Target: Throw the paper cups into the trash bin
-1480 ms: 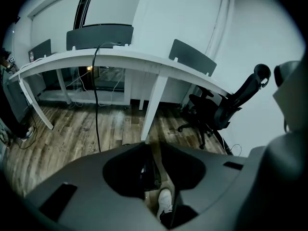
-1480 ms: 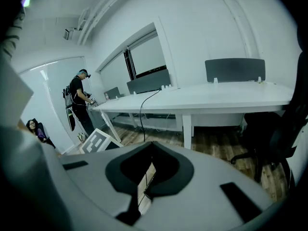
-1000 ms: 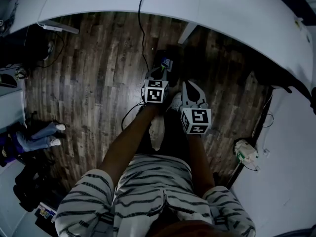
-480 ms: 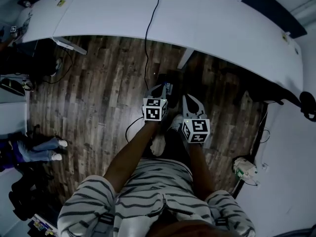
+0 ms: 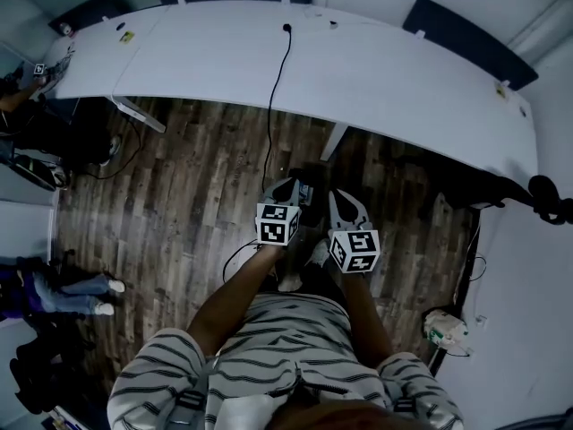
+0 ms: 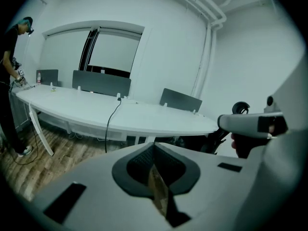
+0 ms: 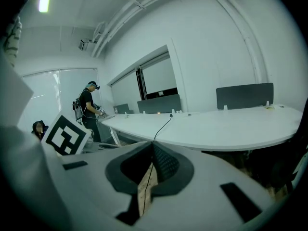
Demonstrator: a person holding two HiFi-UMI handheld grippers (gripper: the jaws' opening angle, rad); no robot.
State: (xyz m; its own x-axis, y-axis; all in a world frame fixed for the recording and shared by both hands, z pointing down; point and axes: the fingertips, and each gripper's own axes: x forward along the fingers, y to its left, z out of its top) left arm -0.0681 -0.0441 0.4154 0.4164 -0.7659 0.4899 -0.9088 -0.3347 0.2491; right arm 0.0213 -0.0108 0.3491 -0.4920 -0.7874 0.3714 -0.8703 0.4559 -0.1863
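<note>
No paper cup and no trash bin shows in any view. In the head view my left gripper (image 5: 286, 184) and right gripper (image 5: 346, 199) are held side by side in front of the person's body, above the dark wooden floor (image 5: 179, 204). Both point toward the long white table (image 5: 385, 70). In the left gripper view the left gripper (image 6: 154, 147) has its jaws together, with only a thin slit of floor between them. The right gripper (image 7: 153, 147) looks the same in its own view, shut with nothing held.
A black cable (image 5: 276, 106) hangs from the table to the floor. Grey dividers (image 6: 101, 82) stand on the table's far edge. A person (image 7: 89, 109) works at the table's left end. A white power unit (image 5: 445, 328) lies on the floor at the right.
The head view has swung up, so the whole white table now shows. Both grippers sit lower in the picture, still side by side.
</note>
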